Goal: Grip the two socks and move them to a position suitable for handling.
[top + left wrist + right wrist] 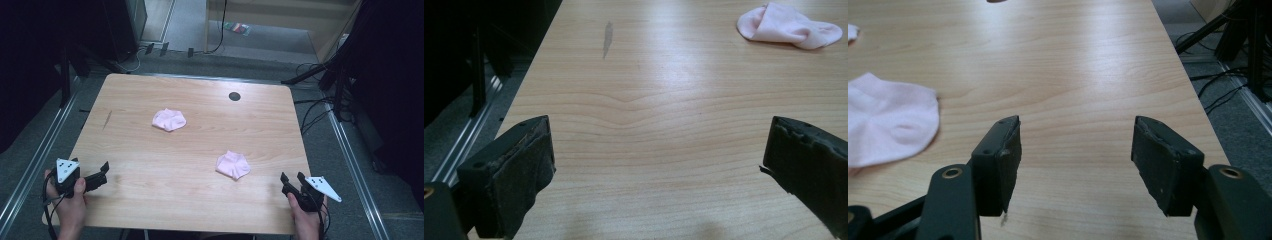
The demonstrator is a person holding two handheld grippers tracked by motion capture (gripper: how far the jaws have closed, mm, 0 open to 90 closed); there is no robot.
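Observation:
Two small pink socks lie on the wooden table (150, 200). One sock (169, 119) is balled up near the middle. The other sock (233, 165) lies closer, toward the right. My left gripper (102, 174) sits at the table's near left corner, jaws wide open and empty (659, 145); the far sock (789, 26) is well ahead of it. My right gripper (292, 178) rests at the near right corner, jaws apart with nothing between them (1075, 135). The nearer sock (890, 120) lies to its left, apart from the jaws.
A dark round hole (234, 96) is set in the table near its far edge. A grey streak (107, 120) marks the left side. Cables (320, 110) trail on the floor to the right, and metal rails (45, 150) run along the left.

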